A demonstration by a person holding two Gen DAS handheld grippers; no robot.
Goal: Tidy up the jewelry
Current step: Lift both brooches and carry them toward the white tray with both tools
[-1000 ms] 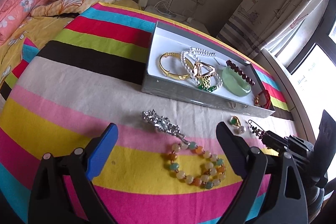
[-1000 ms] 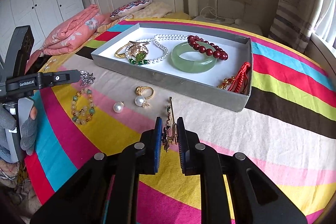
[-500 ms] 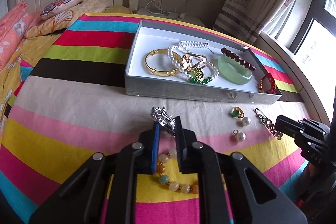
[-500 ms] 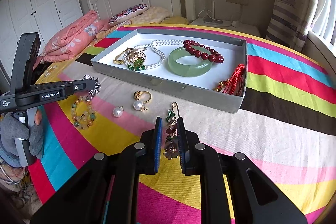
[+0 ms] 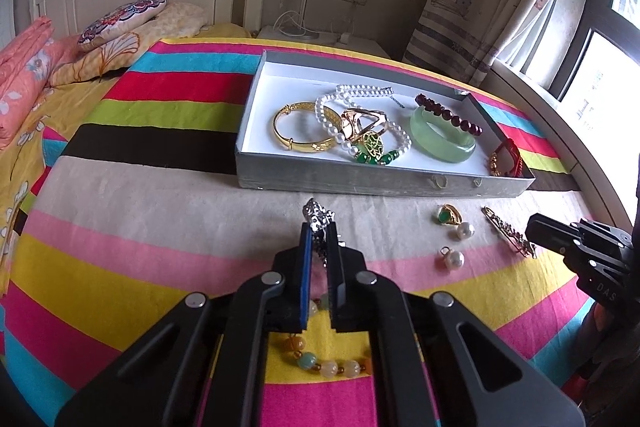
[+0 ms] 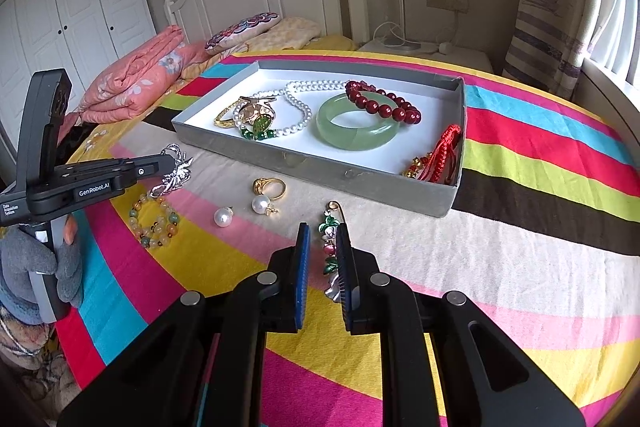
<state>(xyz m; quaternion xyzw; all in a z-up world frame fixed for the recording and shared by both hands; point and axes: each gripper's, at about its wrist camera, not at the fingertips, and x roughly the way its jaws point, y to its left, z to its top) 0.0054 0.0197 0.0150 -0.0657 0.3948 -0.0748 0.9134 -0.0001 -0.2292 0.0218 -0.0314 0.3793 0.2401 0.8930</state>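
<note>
- Striped multicoloured bedspread [image 6: 520, 267] is spread beneath a grey cardboard jewelry tray [image 6: 320, 169].
- Silver rhinestone brooch [image 5: 318, 219] is clamped by the left gripper [image 5: 319, 247], whose jaws have just closed.
- Enamelled floral pin brooch [image 6: 330, 243] is pinched in the nearly closed right gripper [image 6: 322, 247].

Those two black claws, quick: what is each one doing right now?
Left gripper: closed on the silver brooch.
Right gripper: closed on the flower pin.

1. Before you is the bed [image 6: 520, 267] with its striped cover.
2. On it lie a grey tray [image 6: 320, 171], bead bracelet [image 6: 154, 223], gold ring [image 6: 270, 187] and two pearls [image 6: 222, 217].
3. Pillows [image 6: 240, 31] and a folded quilt [image 6: 136, 79] rest by the headboard.
</note>
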